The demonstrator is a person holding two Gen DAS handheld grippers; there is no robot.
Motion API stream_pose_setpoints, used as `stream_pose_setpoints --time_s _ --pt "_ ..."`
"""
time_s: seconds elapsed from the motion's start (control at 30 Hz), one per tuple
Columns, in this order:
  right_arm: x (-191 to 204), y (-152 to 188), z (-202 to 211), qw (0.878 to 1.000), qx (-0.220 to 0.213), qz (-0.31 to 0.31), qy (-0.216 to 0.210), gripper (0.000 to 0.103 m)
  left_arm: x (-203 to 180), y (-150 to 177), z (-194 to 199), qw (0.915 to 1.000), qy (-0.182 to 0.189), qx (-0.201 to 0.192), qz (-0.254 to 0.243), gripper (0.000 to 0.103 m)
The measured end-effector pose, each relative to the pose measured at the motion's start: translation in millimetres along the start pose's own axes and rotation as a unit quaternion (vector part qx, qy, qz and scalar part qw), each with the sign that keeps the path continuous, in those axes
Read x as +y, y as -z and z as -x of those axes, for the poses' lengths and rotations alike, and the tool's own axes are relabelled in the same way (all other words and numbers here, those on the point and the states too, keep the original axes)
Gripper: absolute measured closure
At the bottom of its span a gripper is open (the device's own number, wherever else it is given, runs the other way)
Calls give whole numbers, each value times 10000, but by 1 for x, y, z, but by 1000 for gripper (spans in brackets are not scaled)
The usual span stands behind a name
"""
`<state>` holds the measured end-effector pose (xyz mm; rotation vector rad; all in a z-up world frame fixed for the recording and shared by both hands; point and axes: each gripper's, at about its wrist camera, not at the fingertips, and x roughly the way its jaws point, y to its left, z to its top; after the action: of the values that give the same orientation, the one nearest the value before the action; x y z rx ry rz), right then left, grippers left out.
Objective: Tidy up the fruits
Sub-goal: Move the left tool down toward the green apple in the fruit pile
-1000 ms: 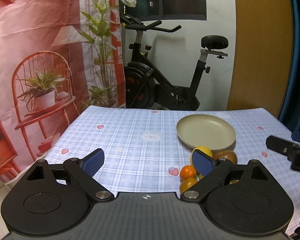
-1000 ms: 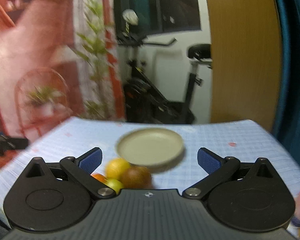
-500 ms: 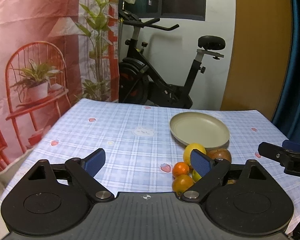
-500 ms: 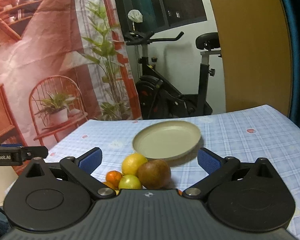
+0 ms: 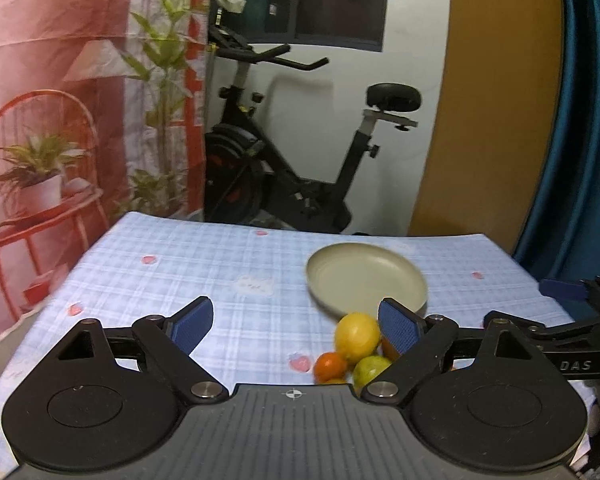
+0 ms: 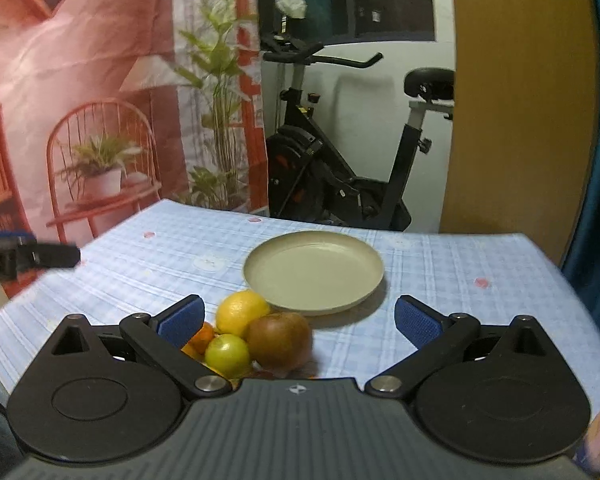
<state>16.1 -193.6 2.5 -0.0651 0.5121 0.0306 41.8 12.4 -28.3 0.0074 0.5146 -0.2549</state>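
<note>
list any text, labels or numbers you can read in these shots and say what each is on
"DAS": white letters on the black body of the right gripper, seen at the right edge of the left wrist view; the word may run on out of frame.
Nothing else is readable: the pale patch printed on the tablecloth is too blurred to tell whether it carries text, and the plate and fruits bear none.

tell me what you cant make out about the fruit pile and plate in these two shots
- Fruit count: in the right wrist view the gripper body covers the near side of the pile; an orange peeks from behind the left finger.
- Brown fruit: in the left wrist view almost wholly behind that gripper's right finger.
- Plate: its near rim in the left wrist view is hidden by the lemon and that finger.
- Fruit edges are blurred.
</note>
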Motion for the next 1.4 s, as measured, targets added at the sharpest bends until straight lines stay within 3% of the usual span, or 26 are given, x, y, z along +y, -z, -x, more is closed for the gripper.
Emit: stream_pose_setpoints --time_s 0.17,0.4,0.57,0.67,0.77,1.03,1.23,1.4 --pt "-16 -5 -20 9999 56 104 94 0 -5 -8 -27 9996 96 148 -224 12" --pt "-34 -10 -47 9997 176 150 56 0 -5 -23 -61 9990 239 350 -104 14" --pt "-39 -11 -43 9987 198 1 -466 0 -3 -10 -63 9958 606 679 -95 19" --pt "-38 -2 -39 9950 409 -214 -885 5 0 7 -62 9925 686 988 -237 22" --pt "-37 6 -35 9917 596 -338 -1092 7 11 19 -59 9891 771 1253 -35 24" --pt "-2 30 -25 9772 1315 -149 -1659 29 25 52 -41 9820 941 1595 372 40" --pt "27 47 -15 9611 1841 48 -2058 45 24 71 -33 9756 1165 1788 519 41" --pt "46 58 -12 9475 2177 186 -2334 50 21 83 -38 9660 1392 2071 676 41"
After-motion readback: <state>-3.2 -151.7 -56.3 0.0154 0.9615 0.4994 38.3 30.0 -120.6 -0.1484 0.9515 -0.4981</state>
